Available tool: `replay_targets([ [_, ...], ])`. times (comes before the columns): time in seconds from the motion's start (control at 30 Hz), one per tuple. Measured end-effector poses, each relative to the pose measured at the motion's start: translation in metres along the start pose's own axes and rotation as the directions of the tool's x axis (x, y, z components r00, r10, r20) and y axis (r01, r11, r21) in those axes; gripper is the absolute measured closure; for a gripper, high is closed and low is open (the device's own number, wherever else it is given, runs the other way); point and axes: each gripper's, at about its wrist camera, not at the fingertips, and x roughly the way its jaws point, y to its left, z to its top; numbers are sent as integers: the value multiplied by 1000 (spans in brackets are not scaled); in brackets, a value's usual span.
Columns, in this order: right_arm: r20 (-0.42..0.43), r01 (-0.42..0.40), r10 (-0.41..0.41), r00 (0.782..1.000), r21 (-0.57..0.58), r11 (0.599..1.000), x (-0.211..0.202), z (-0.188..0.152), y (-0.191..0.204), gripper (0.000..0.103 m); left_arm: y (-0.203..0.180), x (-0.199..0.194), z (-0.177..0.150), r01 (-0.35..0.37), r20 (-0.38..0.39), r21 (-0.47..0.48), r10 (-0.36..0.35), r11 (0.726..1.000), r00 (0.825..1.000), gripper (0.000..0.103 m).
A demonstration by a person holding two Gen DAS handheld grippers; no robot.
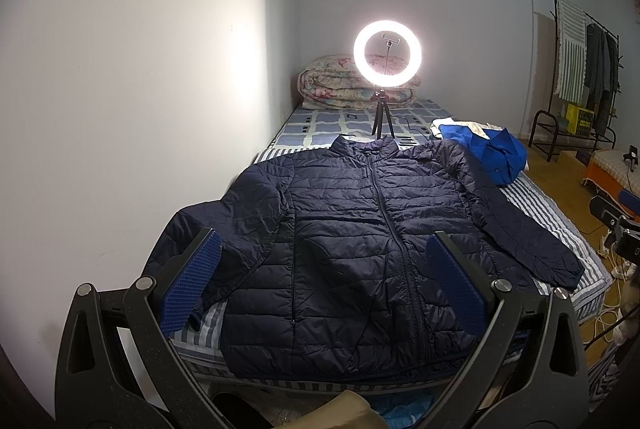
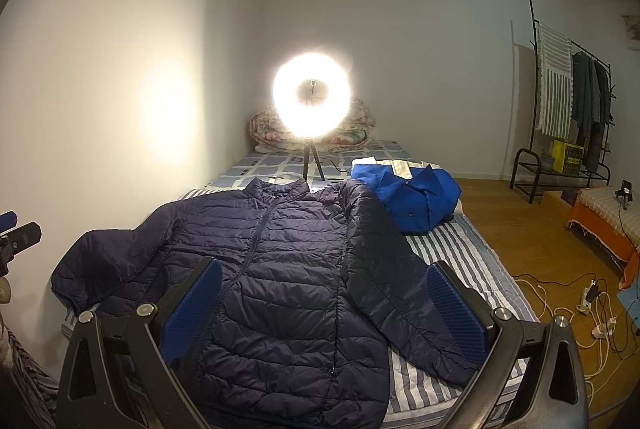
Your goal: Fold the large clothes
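Jacket (image 1: 360, 229), navy quilted puffer, lies front-up and zipped on the striped mattress (image 1: 552, 213), collar toward the ring light (image 1: 387, 58), hem at the near mattress edge and slightly overhanging it. Its sleeve by the wall is bent, cuff close to the near-left corner; the other sleeve runs diagonally toward the floor-side edge, cuff just short of it. Fabric is shiny, horizontally stitched, puffy, lightly wrinkled.

Left gripper (image 1: 322, 279) hovers above the lower half of the jacket, tongs spread wide, nothing between them; blue ribbed pads (image 1: 192, 281) on black arms. Right gripper (image 2: 324, 303) likewise spread wide and holding nothing, over the jacket's floor-side half.

Wall hugs the mattress on the left, no room there. Open wood floor (image 2: 500, 213) on the right, with cables (image 2: 560, 309) scattered on it. A blue garment (image 2: 416, 193) is crumpled beside the jacket's shoulder, touching it. Light tripod stands just behind the collar; a rolled floral quilt (image 1: 340, 85) sits at the far end. Clothes rack (image 2: 568, 101) against the far wall.
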Motion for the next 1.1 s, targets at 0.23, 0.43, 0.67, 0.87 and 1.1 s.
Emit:
replay_targets([
  [0.23,-1,0,0,1000,-2,1000,0,-1,0,0,0,-1,0,0,1,0,0,1000,1000,0],
  [0.43,-5,-3,3,1000,-2,1000,1,-1,2,0,0,0,0,2,0,-2,-2,1000,1000,0],
  [0.67,-7,-8,8,1000,-6,1000,3,0,4,0,0,0,-1,1,0,-3,-1,1000,1000,0],
  [0.87,-8,-18,18,1000,-13,1000,7,2,12,0,-1,-2,9,0,-2,-3,0,1000,1000,0],
  [1.1,-23,-65,64,998,-21,998,15,7,28,0,6,1,8,-11,4,-10,11,1000,1000,0],
])
